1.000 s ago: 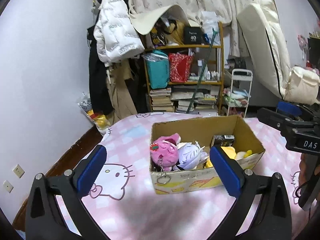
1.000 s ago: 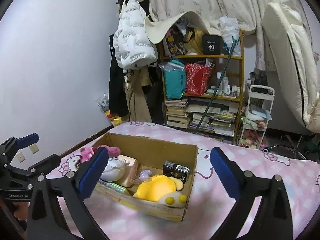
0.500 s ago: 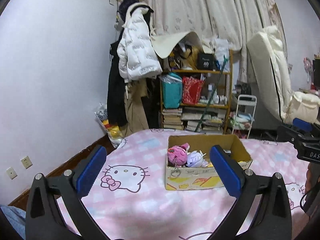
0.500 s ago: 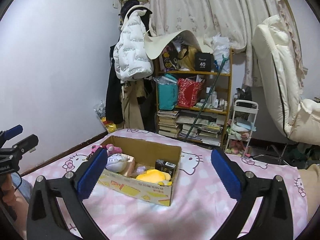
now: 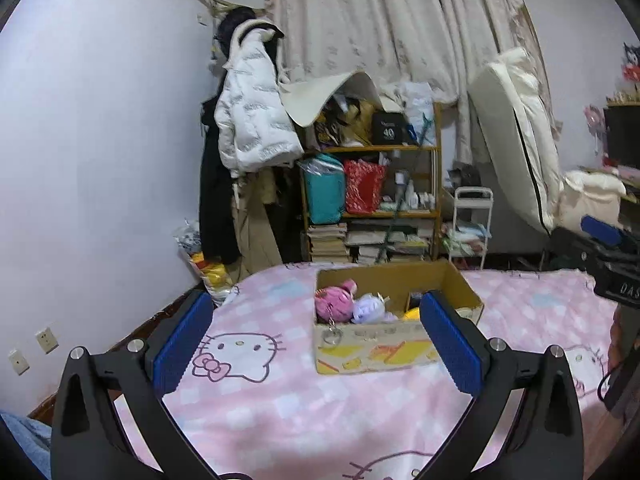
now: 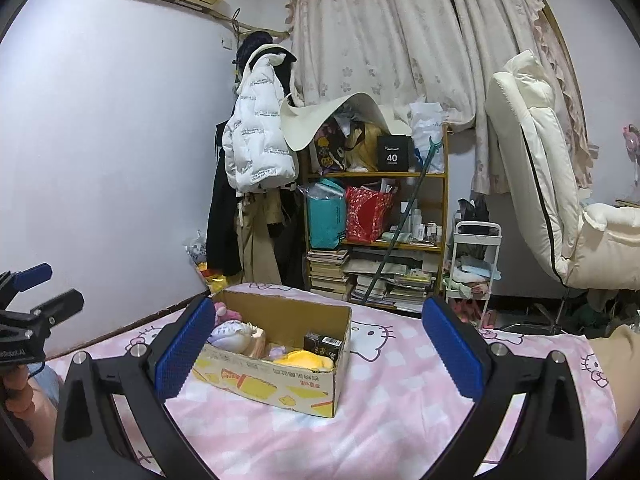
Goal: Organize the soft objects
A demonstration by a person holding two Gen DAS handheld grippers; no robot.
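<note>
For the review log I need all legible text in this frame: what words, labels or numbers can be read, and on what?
"40": black box on the shelf's top; the small line beneath is too small to read.
"DAS": right hand-held gripper, cut off at the picture's edge.
White jacket: rows of dark lettering, blurred.
Cardboard box: printed characters on its side, unreadable.
Small black carton inside: barcode label, too small.
Left hand-held gripper: white lettering, blurred.
</note>
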